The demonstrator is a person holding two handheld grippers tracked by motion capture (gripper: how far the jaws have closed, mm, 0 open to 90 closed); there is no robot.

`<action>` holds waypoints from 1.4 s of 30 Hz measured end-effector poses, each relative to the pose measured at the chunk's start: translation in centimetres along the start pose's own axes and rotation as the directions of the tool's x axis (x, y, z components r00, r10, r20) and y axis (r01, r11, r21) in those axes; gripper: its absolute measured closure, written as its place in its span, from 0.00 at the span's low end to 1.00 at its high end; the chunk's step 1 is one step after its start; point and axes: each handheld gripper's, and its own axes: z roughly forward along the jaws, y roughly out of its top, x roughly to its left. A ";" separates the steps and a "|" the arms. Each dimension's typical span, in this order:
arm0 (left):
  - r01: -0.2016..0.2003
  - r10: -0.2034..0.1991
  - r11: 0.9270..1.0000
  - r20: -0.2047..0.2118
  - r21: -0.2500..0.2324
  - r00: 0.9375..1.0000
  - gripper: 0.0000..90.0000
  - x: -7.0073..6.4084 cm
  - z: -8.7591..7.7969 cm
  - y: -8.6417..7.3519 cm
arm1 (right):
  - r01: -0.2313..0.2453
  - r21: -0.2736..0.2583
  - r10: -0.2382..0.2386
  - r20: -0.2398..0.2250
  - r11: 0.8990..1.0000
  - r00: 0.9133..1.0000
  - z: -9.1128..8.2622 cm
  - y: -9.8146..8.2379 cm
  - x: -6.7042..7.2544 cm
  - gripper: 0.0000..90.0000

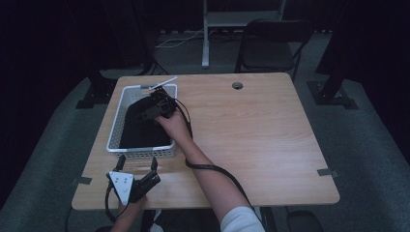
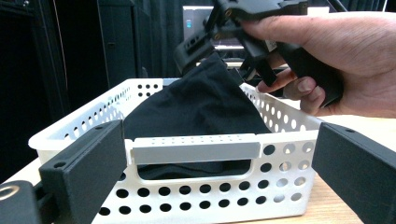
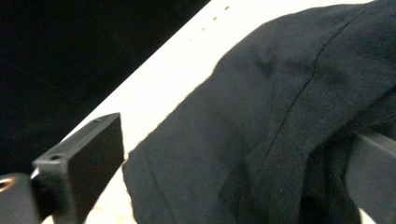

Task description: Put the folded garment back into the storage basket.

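Note:
A black cloth point(image 1: 140, 128) lies heaped in a white perforated basket point(image 1: 115, 121) at the table's left. My right gripper point(image 1: 149, 111) hovers over the basket's far end, jaws spread wide. In the right gripper view the cloth point(image 3: 261, 140) lies between those jaws point(image 3: 233, 154) and drapes against one of them; the pads do not squeeze it. From the left gripper view the cloth point(image 2: 201, 102) peaks up toward the right gripper point(image 2: 205, 46). My left gripper point(image 1: 137, 162) rests open just before the basket's near wall point(image 2: 280, 186), nothing between its jaws point(image 2: 219, 140).
The wooden table point(image 1: 251, 135) stretches bare to the right of the basket, with a small cable hole point(image 1: 237, 85) near its far edge. A folding chair point(image 1: 273, 43) stands beyond the table. The right gripper's cable point(image 1: 212, 169) trails along the forearm.

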 end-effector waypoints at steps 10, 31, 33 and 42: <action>0.002 -0.002 1.000 -0.002 -0.003 1.000 0.05 0.0 0.0 0.0 | 0.072 -0.082 -0.074 -0.022 0.994 0.997 -0.8 -0.7 0.5 0.02; 0.003 -0.003 1.000 -0.002 -0.004 1.000 0.05 0.0 -0.1 0.0 | 0.140 -0.253 -0.143 0.008 0.957 0.990 -3.1 -1.9 1.9 0.01; 0.003 -0.003 1.000 -0.002 -0.004 1.000 0.05 0.0 -0.1 0.0 | 0.160 -0.265 -0.163 0.013 0.951 0.987 -3.3 -2.1 2.1 0.01; 0.003 -0.003 1.000 -0.003 -0.004 1.000 0.05 0.0 -0.1 0.0 | 0.204 -0.288 -0.195 0.058 0.936 0.979 -4.1 -3.2 2.3 0.01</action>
